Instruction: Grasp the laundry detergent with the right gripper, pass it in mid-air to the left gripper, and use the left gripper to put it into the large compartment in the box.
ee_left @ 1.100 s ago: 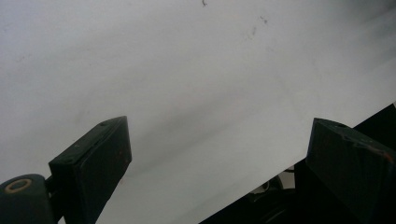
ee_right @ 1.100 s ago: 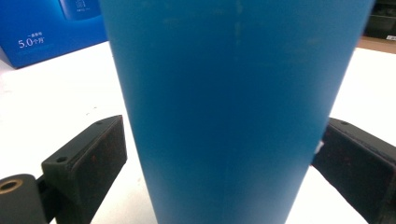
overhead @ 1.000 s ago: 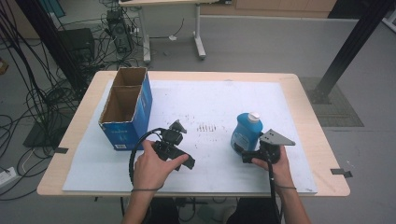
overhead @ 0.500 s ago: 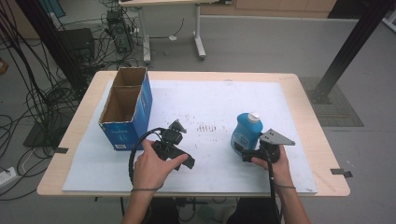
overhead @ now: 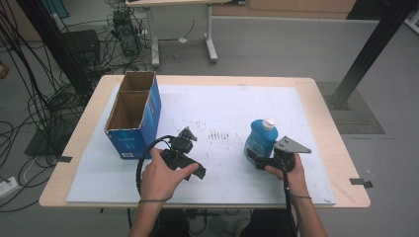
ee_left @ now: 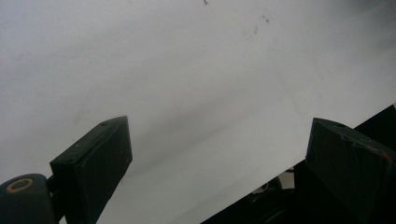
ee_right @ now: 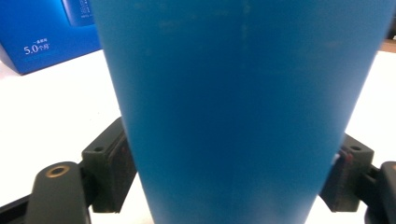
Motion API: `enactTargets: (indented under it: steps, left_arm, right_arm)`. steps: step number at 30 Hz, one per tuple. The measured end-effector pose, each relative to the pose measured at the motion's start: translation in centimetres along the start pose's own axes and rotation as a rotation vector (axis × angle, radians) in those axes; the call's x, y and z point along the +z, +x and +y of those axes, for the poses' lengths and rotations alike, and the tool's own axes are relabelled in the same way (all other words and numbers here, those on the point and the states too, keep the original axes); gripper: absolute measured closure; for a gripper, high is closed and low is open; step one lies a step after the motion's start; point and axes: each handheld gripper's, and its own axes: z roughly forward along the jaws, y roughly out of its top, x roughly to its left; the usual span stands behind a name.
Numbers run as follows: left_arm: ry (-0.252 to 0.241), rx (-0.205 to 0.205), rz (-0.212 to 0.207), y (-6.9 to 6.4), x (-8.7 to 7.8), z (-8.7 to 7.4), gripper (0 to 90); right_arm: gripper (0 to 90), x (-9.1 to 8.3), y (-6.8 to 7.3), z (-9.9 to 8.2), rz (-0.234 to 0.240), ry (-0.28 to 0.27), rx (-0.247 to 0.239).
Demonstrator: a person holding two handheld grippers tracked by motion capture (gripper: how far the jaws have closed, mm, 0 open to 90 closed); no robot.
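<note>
On the white-covered wooden table (overhead: 316, 128), the open blue cardboard box (overhead: 134, 118) stays put while the right gripper (ee_right: 229, 172), its jaws just closing, clamps the upright blue plastic bottle (overhead: 261, 140) as the left gripper (ee_left: 224, 163) gapes empty.

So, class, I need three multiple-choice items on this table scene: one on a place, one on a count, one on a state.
1. Where does the open blue cardboard box stand?
A. the table's left side
B. its right edge
C. on the floor

2. How many compartments has it?
A. one
B. two
C. four

3. How do the right tongs stand?
A. wide open over bare table
B. shut on nothing
C. closed against the blue plastic bottle with the white cap

Answers: 1 A, it stands left of the bottle in the high view. 2 B, one divider splits it. 3 C, the right gripper view shows both pads pressing the bottle's sides, having just closed.
</note>
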Motion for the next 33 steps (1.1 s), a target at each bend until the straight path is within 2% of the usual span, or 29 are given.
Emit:
enactTargets:
  steps: [6, 15, 33]
  left_arm:
    - [-0.002, -0.002, 0.0, 0.01, 0.02, -0.1, 7.5]
    - [-0.002, -0.001, -0.001, 0.03, 0.0, -0.12, 7.6]
    - [-0.005, -0.003, 0.009, -0.09, -0.12, -0.24, 7.7]
  right_arm:
    - [27.9, 0.08, -0.12, 0.01, 0.013, -0.003, -0.002]
    - [33.1, 0.09, 0.02, 0.04, 0.006, -0.003, -0.004]
    - [37.8, 0.19, 0.3, 0.18, -0.012, 0.0, -0.013]
